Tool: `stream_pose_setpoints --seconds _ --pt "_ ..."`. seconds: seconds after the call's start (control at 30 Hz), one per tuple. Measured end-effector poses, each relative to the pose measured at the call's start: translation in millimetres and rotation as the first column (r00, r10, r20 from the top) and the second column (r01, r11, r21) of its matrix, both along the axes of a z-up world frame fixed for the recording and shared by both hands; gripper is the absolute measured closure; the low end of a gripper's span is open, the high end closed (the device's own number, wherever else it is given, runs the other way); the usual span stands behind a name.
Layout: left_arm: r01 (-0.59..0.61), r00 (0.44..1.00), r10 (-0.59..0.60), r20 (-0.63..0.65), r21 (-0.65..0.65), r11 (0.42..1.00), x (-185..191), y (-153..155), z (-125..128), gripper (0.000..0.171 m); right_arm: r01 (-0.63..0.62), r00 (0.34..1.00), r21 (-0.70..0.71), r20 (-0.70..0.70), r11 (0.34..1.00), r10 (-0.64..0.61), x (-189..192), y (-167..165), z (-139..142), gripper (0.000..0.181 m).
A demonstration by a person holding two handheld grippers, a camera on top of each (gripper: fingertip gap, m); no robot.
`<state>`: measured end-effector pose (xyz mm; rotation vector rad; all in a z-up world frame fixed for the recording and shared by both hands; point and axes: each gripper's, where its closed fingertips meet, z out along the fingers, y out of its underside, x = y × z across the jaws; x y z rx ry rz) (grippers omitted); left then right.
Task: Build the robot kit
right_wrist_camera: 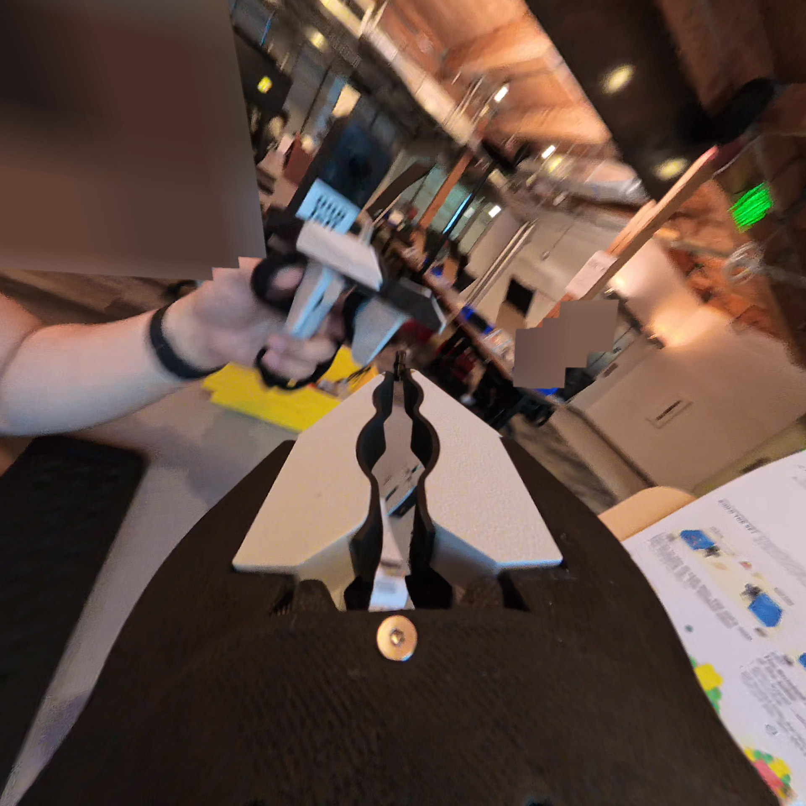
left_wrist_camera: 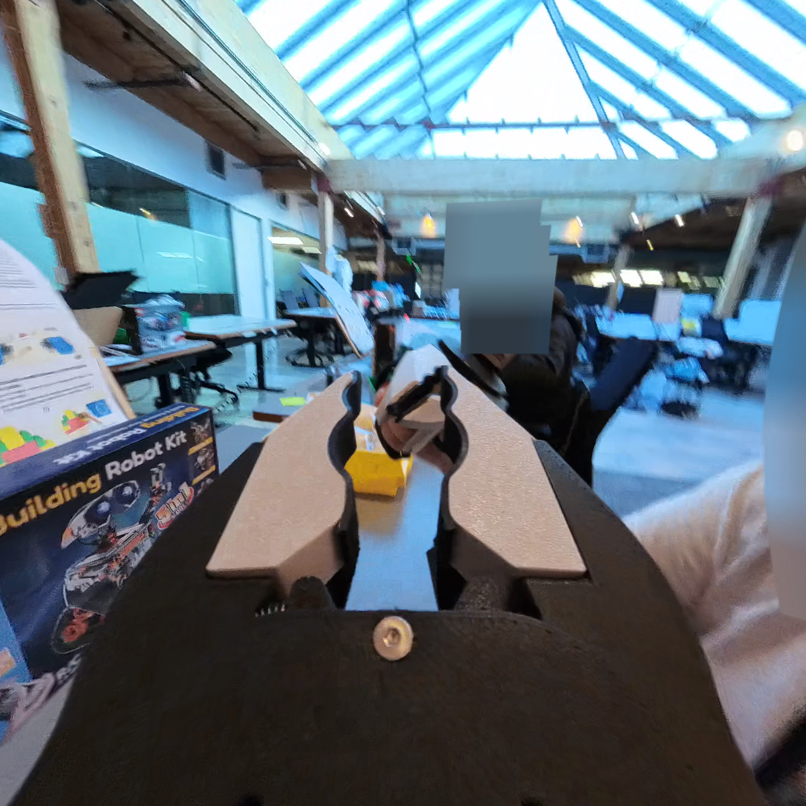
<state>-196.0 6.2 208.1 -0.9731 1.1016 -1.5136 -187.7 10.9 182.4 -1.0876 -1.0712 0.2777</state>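
- Left hand-held gripper (left_wrist_camera: 401,386): jaws parted by a clear gap, nothing between them, only bare grey desk (left_wrist_camera: 392,549) showing through the opening.
- Right hand-held gripper (right_wrist_camera: 397,378): tips drawn almost together, pinching a small dark piece (right_wrist_camera: 399,361) that pokes out just past them. Too small and blurred to say what it is.
- Key relation: the two hand-held grippers face each other across the desk. In the left wrist view, the right one sits straight ahead at frame centre, just beyond the open tips and pointing back toward the camera.
- In the right wrist view, the left one appears up and left of the pinched piece, gripped by a hand (right_wrist_camera: 227,322) wearing a dark wristband, near but not touching.
- Long axis of the small dark piece: roughly in line with the right fingers, pointing up-frame away from the camera.
- Yellow box (left_wrist_camera: 377,473) on the desk between the two, low in the gap of the left jaws. Cannot tell whether either hand-held gripper touches it.
- Blue kit box (left_wrist_camera: 109,501) at lower left of the left wrist view, just beside the left body.
- Printed instruction sheet (right_wrist_camera: 741,610) at lower right of the right wrist view.
- Dark mat (right_wrist_camera: 56,545) at lower left of the right wrist view.
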Motion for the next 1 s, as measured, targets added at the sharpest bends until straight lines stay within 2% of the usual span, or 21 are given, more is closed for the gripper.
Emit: stream_pose_setpoints --seconds 0.03,0.1,0.17,0.23,0.3,0.4,0.5,0.57,0.63,0.73,1.0 --pt "0.055 0.997 -0.052 -0.062 0.04 0.998 -1.7 -4.1 1.0 0.137 -0.012 1.0 -0.043 0.027 0.999 0.013 6.0 -0.1 -2.0 0.178" --pt "0.157 0.971 -0.144 -0.193 0.053 0.986 -9.3 -10.2 -4.9 0.125 -0.073 0.995 -0.124 0.054 0.99 0.08 14.4 -4.7 -8.0 0.178" --pt "0.164 0.956 -0.145 -0.255 0.055 0.985 -14.2 -9.5 -15.2 0.128 -0.1 0.992 -0.195 0.057 0.976 0.113 22.0 -6.5 -18.1 0.177" --pt "0.144 0.959 -0.115 -0.26 0.095 0.985 -10.5 -9.0 -21.7 0.136 -0.129 0.989 -0.114 0.054 0.985 0.136 24.0 -11.4 -20.3 0.178" --pt "0.203 0.946 -0.157 -0.282 0.14 0.969 -7.2 -20.8 -29.7 0.143 -0.164 0.983 -0.122 0.064 0.979 0.172 23.4 -16.5 -22.3 0.178" --pt "0.132 0.952 -0.05 -0.302 0.26 0.957 3.3 -14.5 -39.7 0.144 -0.165 0.981 -0.113 0.085 0.98 0.175 25.5 -21.6 -24.6 0.178" --pt "0.162 0.965 -0.052 -0.257 0.426 0.89 9.1 -29.2 -44.0 0.153 -0.165 0.978 -0.105 0.11 0.981 0.176 23.8 -27.4 -26.6 0.178" --pt "0.129 0.977 -0.028 -0.209 0.491 0.861 15.1 -30.5 -42.3 0.16 -0.172 0.974 -0.101 0.134 0.98 0.184 21.8 -31.6 -29.5 0.177" --pt "0.13 0.984 -0.048 -0.169 0.513 0.849 16.1 -34.3 -40.0 0.16 -0.159 0.976 -0.091 0.137 0.983 0.17 21.7 -31.1 -29.1 0.177" --pt "0.142 0.981 -0.049 -0.187 0.52 0.842 15.2 -33.1 -45.3 0.153 -0.158 0.976 -0.082 0.136 0.984 0.168 21.6 -32.0 -27.8 0.178" --pt "0.147 0.977 -0.027 -0.212 0.575 0.805 19.1 -34.6 -58.1 0.157 -0.174 0.969 -0.084 0.165 0.981 0.186 14.5 -34.5 -31.6 0.177"
